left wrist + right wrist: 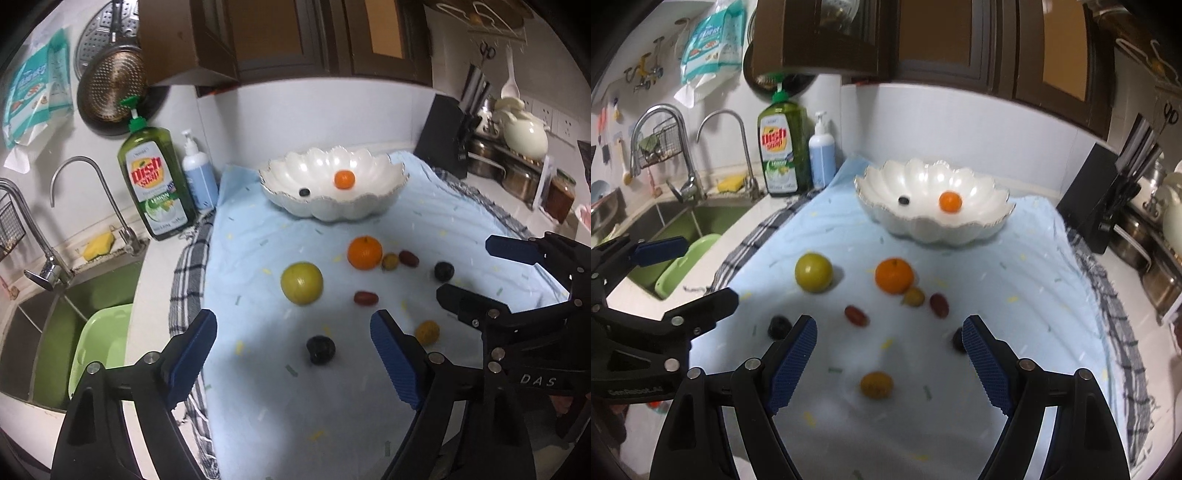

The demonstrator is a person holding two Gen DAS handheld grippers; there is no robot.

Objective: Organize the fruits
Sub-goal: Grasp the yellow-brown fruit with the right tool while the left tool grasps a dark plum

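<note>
Left wrist view: left gripper [293, 354] spread wide, holding nothing, a dark plum [320, 349] lying between its fingers on the blue cloth [258, 258]. White bowl [384, 166] beyond held a small orange [344, 179] and a dark berry [304, 192].

Right wrist view: right gripper [889, 350] likewise released — a yellow-orange fruit [875, 385] lay just below its gap.

Glossy ceramic bowl [369, 199]; matt blue cloth [258, 258]; ribbed blue gripper pads [391, 365]
</note>
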